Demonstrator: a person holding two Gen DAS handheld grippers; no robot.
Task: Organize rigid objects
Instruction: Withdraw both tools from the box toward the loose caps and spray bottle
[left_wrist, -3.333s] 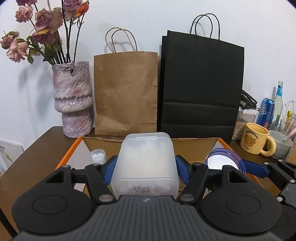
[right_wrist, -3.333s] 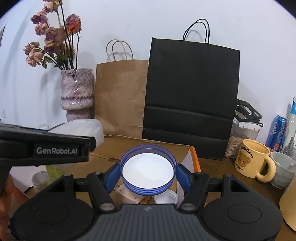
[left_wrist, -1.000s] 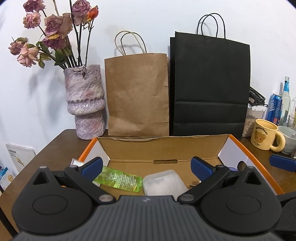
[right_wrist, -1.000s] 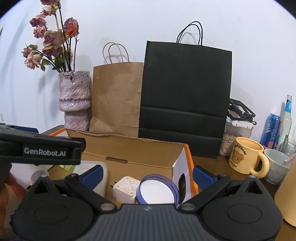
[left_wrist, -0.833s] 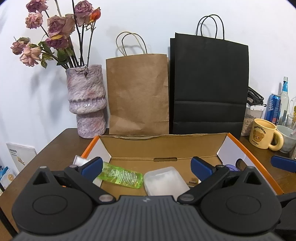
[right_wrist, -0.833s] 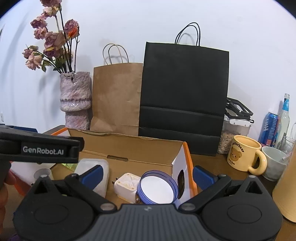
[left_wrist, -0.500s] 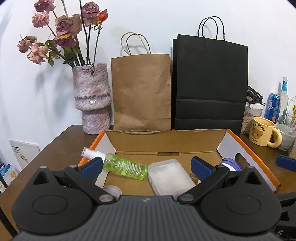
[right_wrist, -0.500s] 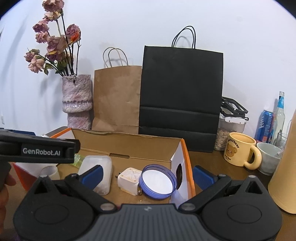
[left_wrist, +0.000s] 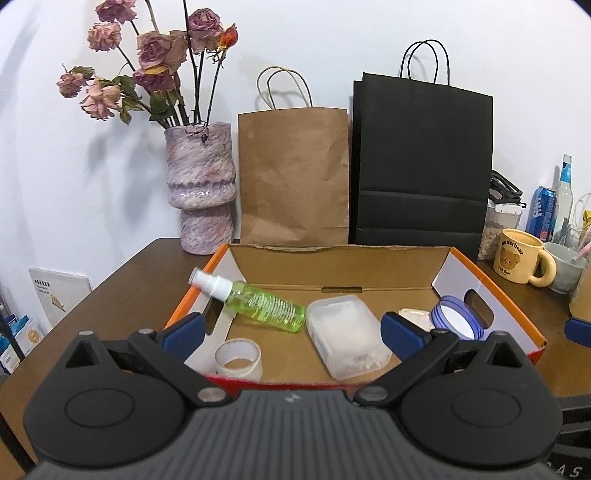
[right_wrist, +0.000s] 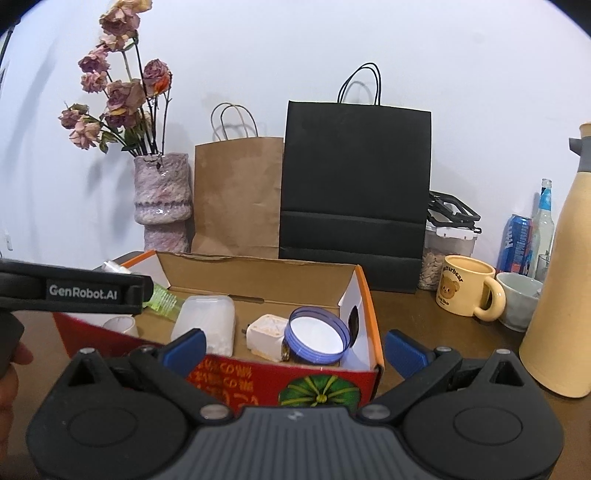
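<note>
An open cardboard box with orange rim (left_wrist: 495, 284) (right_wrist: 365, 291) stands on the brown table. In it lie a green spray bottle (left_wrist: 258, 301), a frosted plastic container (left_wrist: 347, 336) (right_wrist: 210, 321), a tape roll (left_wrist: 239, 360), a white plug adapter (right_wrist: 267, 336) and a blue-rimmed round lid (left_wrist: 456, 321) (right_wrist: 319, 336). My left gripper (left_wrist: 291, 332) is open and empty, just in front of the box. My right gripper (right_wrist: 293, 350) is open and empty, in front of the box's right end.
A pink vase with dried roses (left_wrist: 201, 188), a brown paper bag (left_wrist: 293, 177) and a black paper bag (left_wrist: 421, 166) stand behind the box. A yellow bear mug (right_wrist: 465, 291), a grey cup (right_wrist: 517, 301), a beige flask (right_wrist: 565, 280), a can and bottles stand at the right.
Both grippers let go of the frosted container and the blue lid in the box, opened, and have pulled back and up from the box.
</note>
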